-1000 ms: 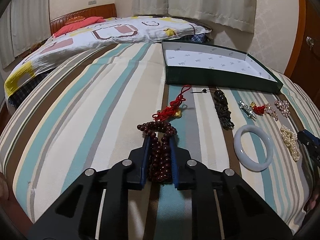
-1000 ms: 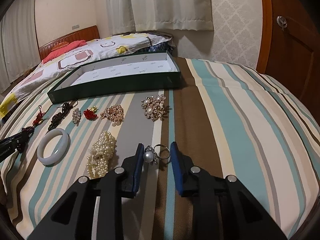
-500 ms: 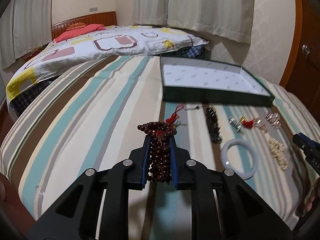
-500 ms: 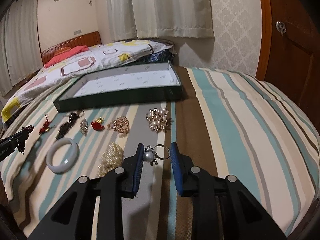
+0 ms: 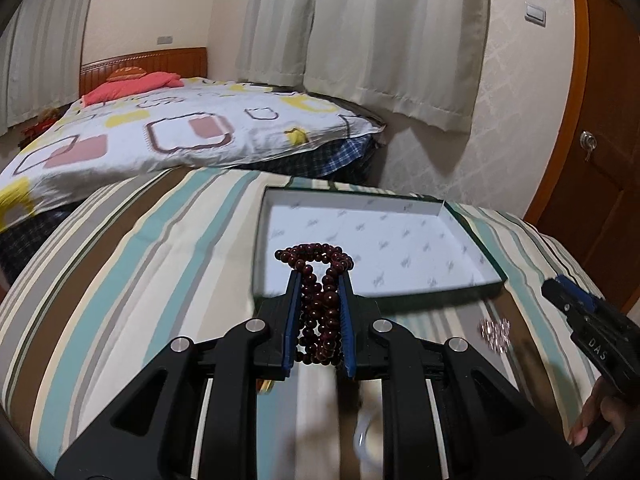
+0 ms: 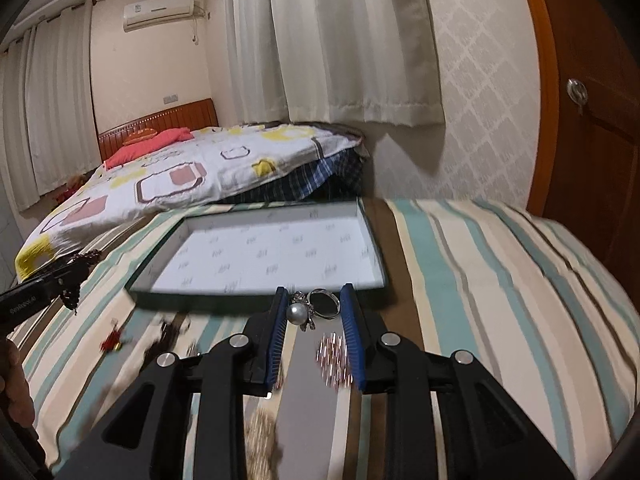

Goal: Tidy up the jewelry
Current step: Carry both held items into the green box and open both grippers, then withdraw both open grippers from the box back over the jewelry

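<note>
Left gripper (image 5: 319, 280): jaws clamped on a dark red bead bracelet (image 5: 318, 308), whose loops bunch between the blue pads and spill past the tips; it hangs clear of the striped bedcover (image 5: 120, 264), before the near wall of the open green box (image 5: 476, 292) at twelve o'clock. Right gripper (image 6: 314, 300): jaws pinched on a pearl ring (image 6: 310, 309), pearl against the left pad, band against the right; the same box (image 6: 256, 292) lies just beyond, at twelve o'clock. Loose jewellery (image 6: 335, 360) lies blurred on the cover beneath. In the left view the right gripper (image 5: 568, 294) shows at three o'clock.
</note>
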